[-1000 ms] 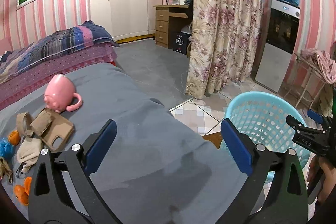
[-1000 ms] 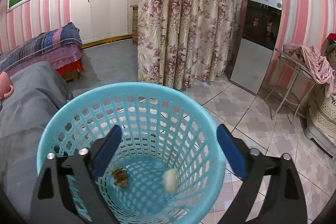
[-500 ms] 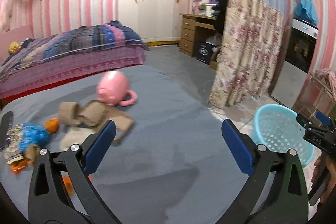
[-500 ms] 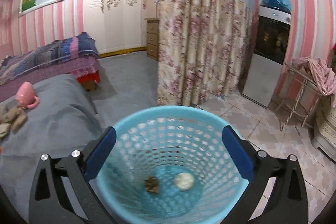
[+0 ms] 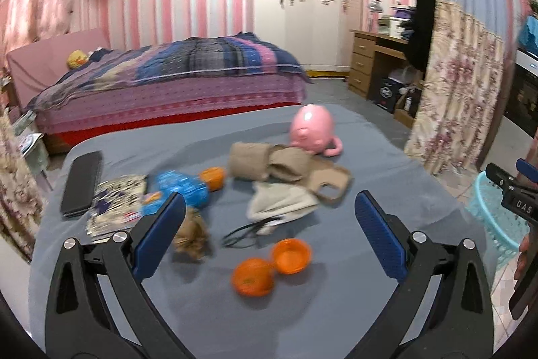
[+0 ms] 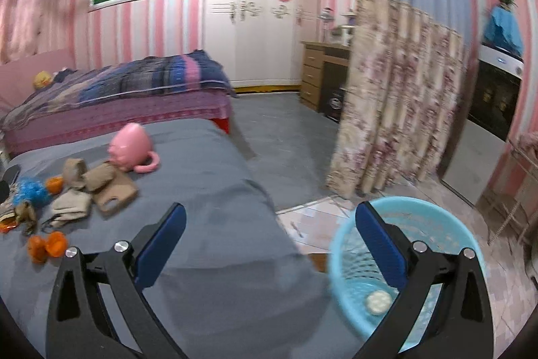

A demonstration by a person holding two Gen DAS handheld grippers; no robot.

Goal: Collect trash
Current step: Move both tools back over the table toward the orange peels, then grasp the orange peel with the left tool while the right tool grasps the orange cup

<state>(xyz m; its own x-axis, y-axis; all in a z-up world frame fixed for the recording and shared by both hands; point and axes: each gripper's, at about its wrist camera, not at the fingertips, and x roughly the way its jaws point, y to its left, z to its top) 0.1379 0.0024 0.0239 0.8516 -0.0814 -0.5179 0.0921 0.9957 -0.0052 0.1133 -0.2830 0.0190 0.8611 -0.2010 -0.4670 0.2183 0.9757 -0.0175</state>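
2 grippers are in view, both with jaws spread wide and nothing between the blue pads. Left gripper (image 5: 269, 217) hangs above the grey cloth (image 5: 336, 308) that covers the table. Right gripper (image 6: 270, 231) hangs over the cloth's right edge, with its right finger in front of the light-blue basket (image 6: 343, 258).

Item positions on the cloth, left wrist view:
- 2 orange peel halves (image 5: 270, 268) lie touching each other, nearest the camera, between the left gripper's fingers.
- Crumpled brown scrap (image 5: 191, 239) lies just beside the left finger.
- Blue crinkled wrapper (image 5: 183, 187) lies behind the left finger, with a third orange piece (image 5: 212, 177) touching its right end.
- Printed packet (image 5: 117, 204) lies left of the wrapper; black flat case (image 5: 82, 184) lies further left, near the cloth's edge.
- Beige cloth bundle (image 5: 280, 204), brown phone case (image 5: 331, 185) and brown rolled fabric (image 5: 265, 162) lie clustered mid-cloth.
- Black eyeglasses (image 5: 242, 232) lie just in front of the bundle.
- Pink mug (image 5: 312, 130) lies tipped over at the far side, touching the cluster.

Basket contents, right wrist view: 1 pale round lump (image 6: 378, 301) lies on the bottom. The basket stands on the tiled floor (image 6: 497, 275), just beside the table's right edge. The rest of its floor is hidden by the gripper finger.
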